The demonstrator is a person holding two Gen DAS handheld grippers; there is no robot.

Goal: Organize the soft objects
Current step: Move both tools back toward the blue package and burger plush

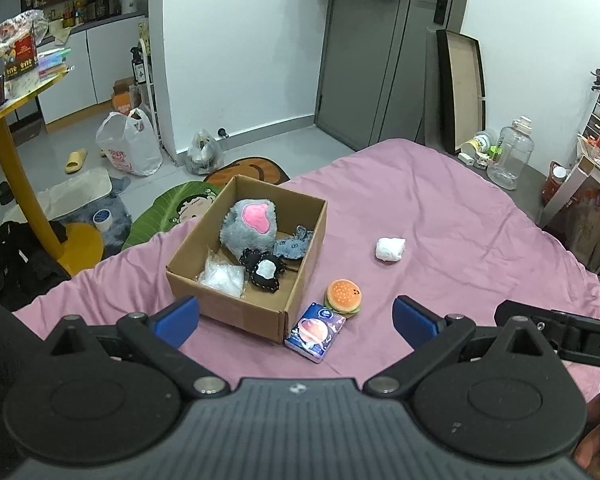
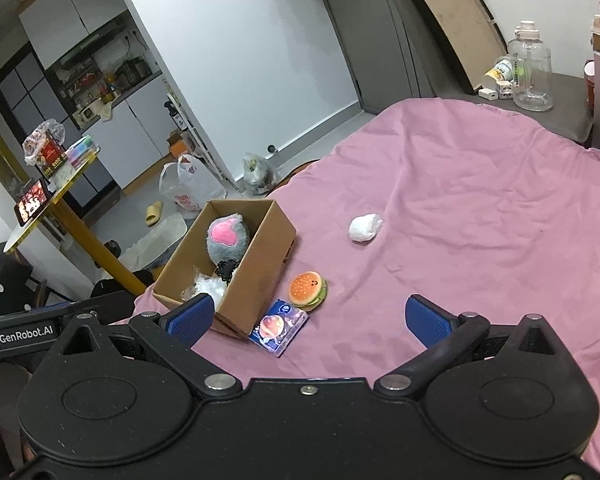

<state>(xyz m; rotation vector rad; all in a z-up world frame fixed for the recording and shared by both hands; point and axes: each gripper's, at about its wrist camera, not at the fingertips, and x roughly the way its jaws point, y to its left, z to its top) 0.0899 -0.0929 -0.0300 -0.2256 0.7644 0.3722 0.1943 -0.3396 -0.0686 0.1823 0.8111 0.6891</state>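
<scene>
A cardboard box (image 1: 296,292) (image 2: 268,256) stands on the pink bed. Inside lie a grey plush paw with a pink pad (image 1: 249,227) (image 2: 227,236), a black and white soft piece (image 1: 264,270), a blue-grey cloth (image 1: 296,242) and a clear plastic bag (image 1: 223,278). Beside the box lie a burger toy (image 1: 343,297) (image 2: 307,289) and a tissue pack (image 1: 315,331) (image 2: 278,327). A white soft wad (image 1: 390,249) (image 2: 365,227) lies farther out. My left gripper (image 1: 296,322) and right gripper (image 2: 310,322) are open, empty, above the bed's near side.
The pink bedsheet (image 1: 460,220) (image 2: 480,200) spreads to the right. A yellow round table (image 1: 16,96) stands left on the floor, with bags, mats and a slipper around. A clear jug (image 1: 512,152) and a leaning board (image 1: 460,84) stand beyond the bed.
</scene>
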